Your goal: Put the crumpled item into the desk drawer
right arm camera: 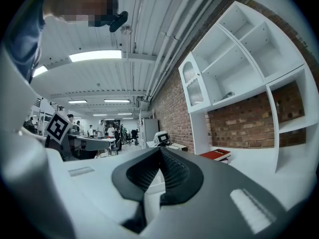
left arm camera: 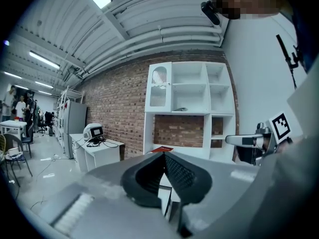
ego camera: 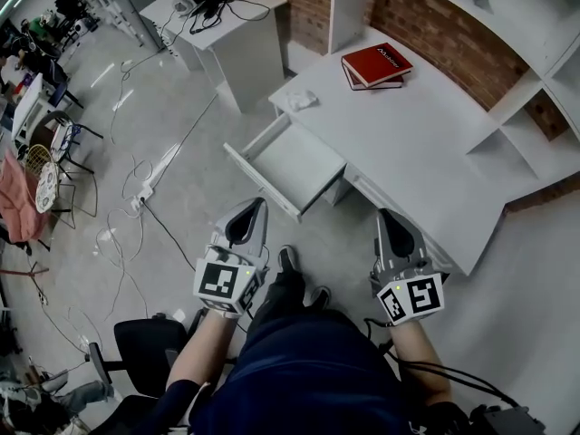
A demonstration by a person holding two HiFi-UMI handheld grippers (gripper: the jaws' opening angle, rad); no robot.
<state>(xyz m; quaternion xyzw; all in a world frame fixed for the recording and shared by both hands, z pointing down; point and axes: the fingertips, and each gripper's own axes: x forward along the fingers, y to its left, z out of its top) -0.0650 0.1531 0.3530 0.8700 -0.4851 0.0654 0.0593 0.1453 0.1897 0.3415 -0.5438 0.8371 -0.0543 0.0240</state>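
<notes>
Left tool (ego camera: pixel 256 205) closed, dark ribbed pads (left arm camera: pixel 182 176) pressed together, nothing gripped. Right tool (ego camera: pixel 388 216) likewise closed, holding nothing. Both hover near front edge of worktop (ego camera: pixel 426 152), which is white, smooth, not touched. Crumpled item (ego camera: pixel 302 100): white, lumpy, lies on worktop at left corner, just behind drawer (ego camera: pixel 304 166). Drawer white, boxy, pulled open. Two red hardcover books (ego camera: pixel 376 64) stacked on worktop near brick wall (ego camera: pixel 435 25); white cover lettering too small to read.
</notes>
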